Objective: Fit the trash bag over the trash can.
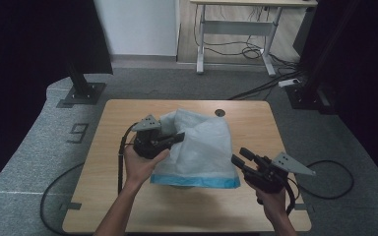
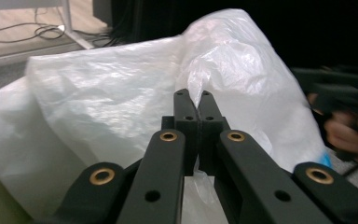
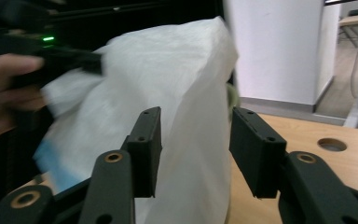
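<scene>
Now the wooden desk [image 1: 128,206] carries a large white plastic bag [image 1: 204,147] with a blue band along its near edge, standing puffed up at the middle. My left claw [image 1: 177,138] is clenched on a fold of the bag's upper left side, while my right claw [image 1: 241,158] hovers released just beside its right edge.

Floor: I see grey carpet [image 1: 24,162] with a dark "9" mark [image 1: 79,132].
Table: light wooden rectangular tabletop [image 1: 256,123] with a round cable hole [image 1: 220,113].
Wall: a white panel [image 1: 140,27] at the far side.
Far furniture: a white-legged desk [image 1: 236,29] with tangled black cables [image 1: 248,51] beneath it.
Sides: black curtains [image 1: 24,54] on both flanks.
</scene>
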### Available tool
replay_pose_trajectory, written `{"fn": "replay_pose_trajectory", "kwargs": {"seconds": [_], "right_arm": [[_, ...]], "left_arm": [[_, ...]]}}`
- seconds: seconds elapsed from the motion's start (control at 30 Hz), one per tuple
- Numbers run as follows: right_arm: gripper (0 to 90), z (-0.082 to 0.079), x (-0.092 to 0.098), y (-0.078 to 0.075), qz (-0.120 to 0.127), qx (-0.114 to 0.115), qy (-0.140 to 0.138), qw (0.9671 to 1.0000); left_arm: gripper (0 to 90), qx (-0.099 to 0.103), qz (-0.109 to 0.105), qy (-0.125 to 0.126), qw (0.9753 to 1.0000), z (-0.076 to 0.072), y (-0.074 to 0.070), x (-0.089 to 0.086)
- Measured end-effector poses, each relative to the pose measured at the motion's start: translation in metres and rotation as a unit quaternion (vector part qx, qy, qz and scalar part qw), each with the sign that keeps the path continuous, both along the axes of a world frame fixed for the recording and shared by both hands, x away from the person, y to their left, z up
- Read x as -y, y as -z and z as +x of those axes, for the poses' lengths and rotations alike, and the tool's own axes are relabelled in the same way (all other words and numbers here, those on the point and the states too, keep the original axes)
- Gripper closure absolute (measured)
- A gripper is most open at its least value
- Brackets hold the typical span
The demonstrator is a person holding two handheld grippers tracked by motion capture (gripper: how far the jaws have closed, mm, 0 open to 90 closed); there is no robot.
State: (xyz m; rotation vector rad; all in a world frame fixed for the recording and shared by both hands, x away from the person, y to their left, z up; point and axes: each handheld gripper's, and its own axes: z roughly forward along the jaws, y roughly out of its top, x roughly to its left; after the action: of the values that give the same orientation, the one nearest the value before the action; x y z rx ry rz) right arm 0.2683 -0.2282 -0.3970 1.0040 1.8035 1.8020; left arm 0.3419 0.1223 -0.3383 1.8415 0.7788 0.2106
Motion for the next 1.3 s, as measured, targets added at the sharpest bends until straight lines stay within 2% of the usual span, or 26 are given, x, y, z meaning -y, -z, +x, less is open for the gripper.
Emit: {"fn": "replay_pose_trajectory", "kwargs": {"seconds": [0.1, 0.27, 0.33, 0.47, 0.6, 0.67, 0.73, 0.77, 0.83, 0.9, 1.0, 1.1, 1.13, 1.17, 1.3], "right_arm": [[49.8, -0.013, 0.008, 0.009, 0.002, -0.005, -0.014, 0.9999], [44.7, -0.030, 0.014, 0.026, -0.011, -0.018, -0.030, 0.9993], [43.5, -0.037, 0.014, 0.030, -0.016, -0.016, -0.035, 0.9991], [35.8, -0.044, 0.004, 0.038, -0.040, -0.014, -0.035, 0.9985], [33.3, -0.041, -0.008, 0.047, -0.073, -0.012, -0.034, 0.9967], [43.3, -0.039, -0.014, 0.051, -0.098, -0.001, -0.031, 0.9947], [61.4, -0.036, -0.019, 0.053, -0.129, 0.012, -0.020, 0.9914], [70.1, -0.033, -0.019, 0.054, -0.132, 0.012, -0.018, 0.9910], [82.2, -0.025, -0.017, 0.051, -0.124, 0.011, -0.008, 0.9922], [87.6, -0.018, -0.014, 0.045, -0.111, 0.013, -0.004, 0.9937], [88.7, -0.009, -0.012, 0.031, -0.104, 0.024, 0.001, 0.9943], [88.9, -0.004, -0.013, 0.014, -0.105, 0.046, 0.007, 0.9934], [88.9, -0.004, -0.013, 0.014, -0.105, 0.046, 0.007, 0.9934], [88.9, 0.001, -0.013, 0.002, -0.101, 0.054, 0.008, 0.9934], [88.9, 0.012, -0.015, -0.014, -0.098, 0.061, 0.007, 0.9933]], "left_arm": [[89.9, -0.014, 0.006, -0.004, 0.9999, 0.006, 0.004, 0.000], [90.0, -0.019, 0.010, -0.009, 0.9997, 0.009, 0.007, 0.000], [89.9, -0.019, 0.010, -0.009, 0.9997, 0.009, 0.007, 0.001], [89.9, -0.021, 0.011, -0.008, 0.9997, 0.011, 0.007, 0.001], [89.9, -0.021, 0.014, -0.008, 0.9996, 0.010, 0.008, 0.000], [89.9, -0.021, 0.015, -0.008, 0.9996, 0.010, 0.009, -0.002], [89.9, -0.021, 0.015, -0.004, 0.9997, 0.011, 0.010, -0.004], [89.9, -0.022, 0.016, -0.001, 0.9996, 0.012, 0.010, -0.005], [89.9, -0.023, 0.024, -0.002, 0.9995, 0.012, 0.011, -0.008], [89.8, -0.023, 0.027, -0.003, 0.9994, 0.013, 0.012, -0.011], [89.9, -0.027, 0.032, -0.009, 0.9991, 0.018, 0.013, -0.017], [89.9, -0.033, 0.036, -0.012, 0.9988, 0.023, 0.015, -0.020], [89.9, -0.039, 0.040, -0.014, 0.9983, 0.027, 0.017, -0.021], [89.8, -0.047, 0.044, -0.015, 0.9978, 0.032, 0.019, -0.023], [89.8, -0.056, 0.054, -0.014, 0.9969, 0.035, 0.022, -0.028]]}}
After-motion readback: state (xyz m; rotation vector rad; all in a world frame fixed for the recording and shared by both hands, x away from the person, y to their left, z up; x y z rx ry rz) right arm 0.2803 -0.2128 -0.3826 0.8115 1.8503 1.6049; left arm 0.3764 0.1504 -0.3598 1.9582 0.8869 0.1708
